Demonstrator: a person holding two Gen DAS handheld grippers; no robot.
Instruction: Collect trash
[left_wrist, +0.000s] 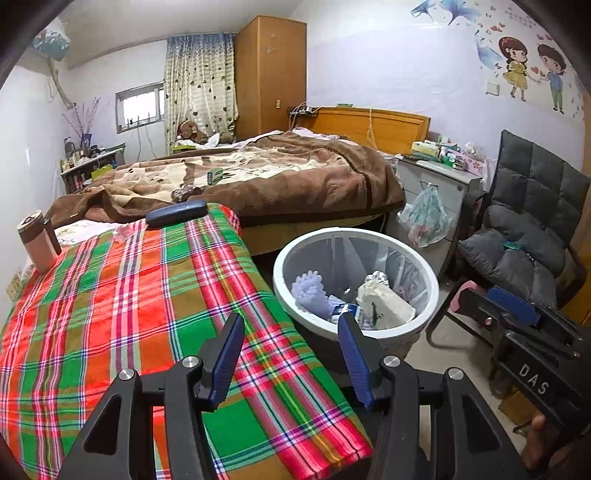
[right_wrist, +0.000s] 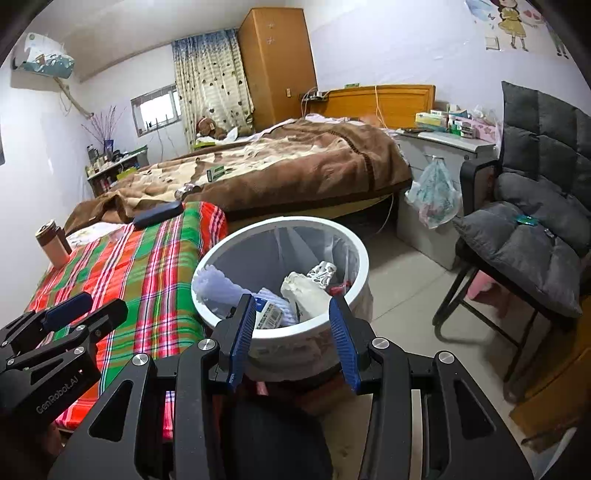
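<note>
Both grippers wide, empty: left gripper (left_wrist: 291, 332) over bench (left_wrist: 110, 295), right gripper (right_wrist: 291, 314) above bin (right_wrist: 354, 254), trash inside.

Glossy plastic bin (right_wrist: 360, 254); woven plaid cloth (left_wrist: 122, 295)
</note>
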